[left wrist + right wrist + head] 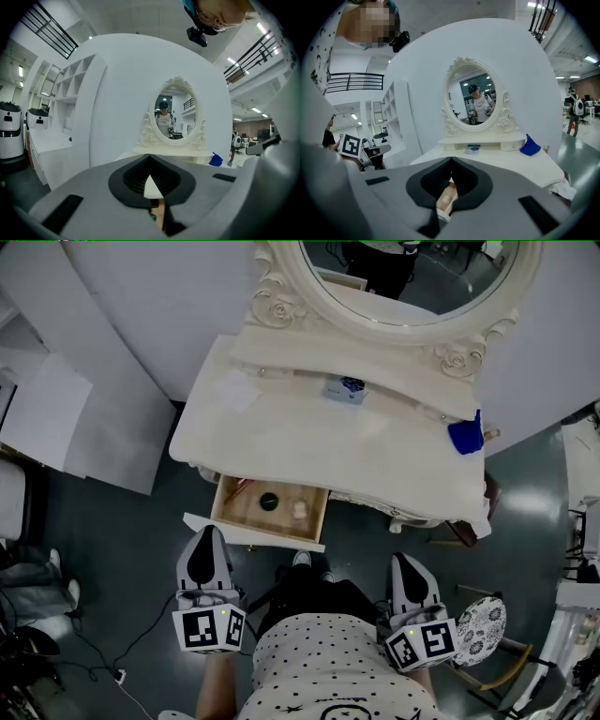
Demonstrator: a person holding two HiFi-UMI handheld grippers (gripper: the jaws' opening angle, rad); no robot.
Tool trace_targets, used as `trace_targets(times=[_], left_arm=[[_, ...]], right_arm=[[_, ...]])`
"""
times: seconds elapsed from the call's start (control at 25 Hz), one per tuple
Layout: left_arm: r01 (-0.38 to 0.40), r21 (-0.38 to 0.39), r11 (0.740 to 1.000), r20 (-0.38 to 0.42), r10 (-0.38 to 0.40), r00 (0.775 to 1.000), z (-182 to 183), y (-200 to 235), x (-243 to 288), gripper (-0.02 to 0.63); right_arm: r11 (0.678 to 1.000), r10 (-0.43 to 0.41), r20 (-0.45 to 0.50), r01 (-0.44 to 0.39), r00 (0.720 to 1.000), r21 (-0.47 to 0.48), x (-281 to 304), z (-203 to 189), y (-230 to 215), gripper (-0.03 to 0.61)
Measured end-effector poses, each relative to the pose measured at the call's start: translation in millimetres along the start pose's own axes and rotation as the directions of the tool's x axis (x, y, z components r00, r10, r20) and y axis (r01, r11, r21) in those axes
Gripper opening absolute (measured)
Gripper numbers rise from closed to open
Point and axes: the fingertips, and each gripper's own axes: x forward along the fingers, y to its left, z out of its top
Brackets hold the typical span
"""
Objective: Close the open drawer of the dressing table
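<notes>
You hold the left gripper (208,532) and right gripper (405,561) with jaws clenched, empty (blunt noses likely push best), aimed at the open drawer (253,533) under the bench (375,454).

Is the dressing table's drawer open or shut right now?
Open: the drawer juts out from the dressing table, its wooden inside exposed.

White top with black dots (328,662), seemingly dark trousers (309,594). The grey, black-padded left tongs (208,535) and right tongs (404,563) bear black-and-white marker cubes (211,629).
</notes>
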Motion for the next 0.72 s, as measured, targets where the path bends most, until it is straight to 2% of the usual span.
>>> trace_targets(times=[0.2,0.48,0.6,0.72], left_arm=[[0.030,-0.003,1.000,-0.042,-0.030,0.999,-12,9,13,0.011],[0.057,0.012,0.998,-0.180,-0.054,0.982,-57,20,17,0.011],[0.089,-0.009,0.996,-0.288,-0.088,0.954,-92,19,10,0.011],[0.107,-0.060,0.992,-0.423,-0.122,0.898,-142,17,-4,0.011]], right_arm=[[1.000,-0.021,-0.018,0.021,1.000,0.009,10,-2,4,0.008],[0.999,-0.046,-0.042,0.046,0.998,-0.020,17,1,1,0.008],[0.998,-0.052,-0.051,0.050,0.997,-0.034,18,2,-5,0.008],[0.998,-0.056,-0.051,0.053,0.997,-0.045,20,4,-12,0.008]])
